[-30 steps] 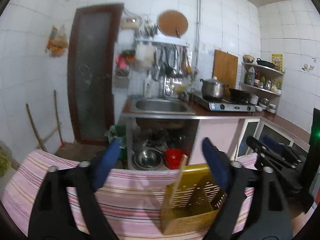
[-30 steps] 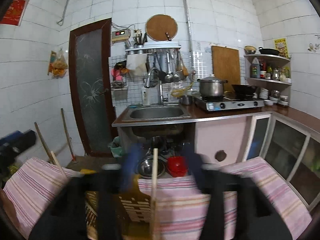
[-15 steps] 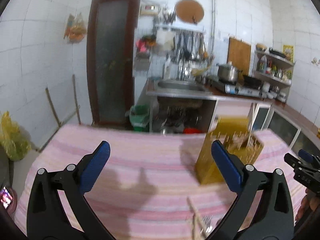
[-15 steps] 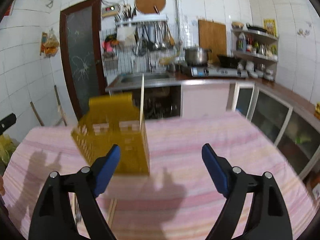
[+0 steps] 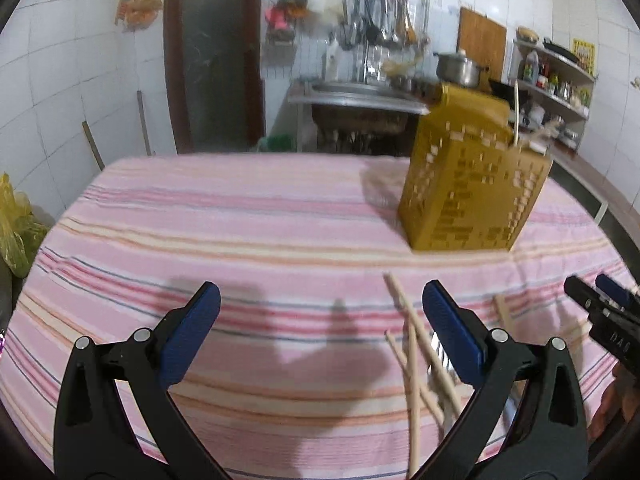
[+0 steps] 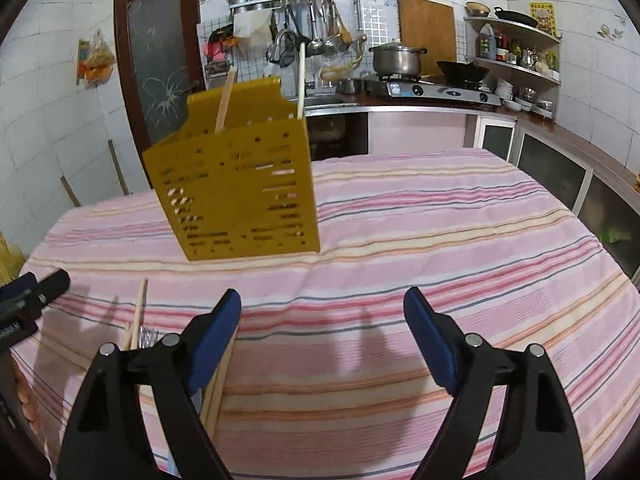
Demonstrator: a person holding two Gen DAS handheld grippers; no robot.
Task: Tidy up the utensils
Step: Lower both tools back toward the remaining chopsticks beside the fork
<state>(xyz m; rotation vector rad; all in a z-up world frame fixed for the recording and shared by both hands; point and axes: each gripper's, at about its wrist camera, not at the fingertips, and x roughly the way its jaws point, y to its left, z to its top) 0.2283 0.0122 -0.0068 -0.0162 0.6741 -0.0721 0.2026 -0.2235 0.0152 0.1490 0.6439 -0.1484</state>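
Observation:
A yellow perforated utensil holder (image 5: 472,184) (image 6: 236,188) stands on the striped tablecloth with two wooden chopsticks (image 6: 301,80) sticking out of it. Loose wooden chopsticks (image 5: 416,368) lie on the cloth near the table's front, beside a metal fork (image 5: 440,350). My left gripper (image 5: 320,320) is open over bare cloth, the chopsticks just inside its right finger. My right gripper (image 6: 322,324) is open with nothing between its fingers; chopsticks (image 6: 138,312) and the fork's tines (image 6: 147,337) lie to its left, partly hidden by its left finger.
The pink striped tablecloth (image 6: 440,232) covers the whole table. Behind it are a sink (image 5: 352,90), a stove with a pot (image 6: 398,58), shelves (image 6: 516,64) and a dark door (image 6: 160,60). A yellow bag (image 5: 14,232) sits left of the table.
Both grippers have dropped and tilted down toward the table, so the cloth and the loose chopsticks now fill the view. The right gripper's jaws have opened wider.

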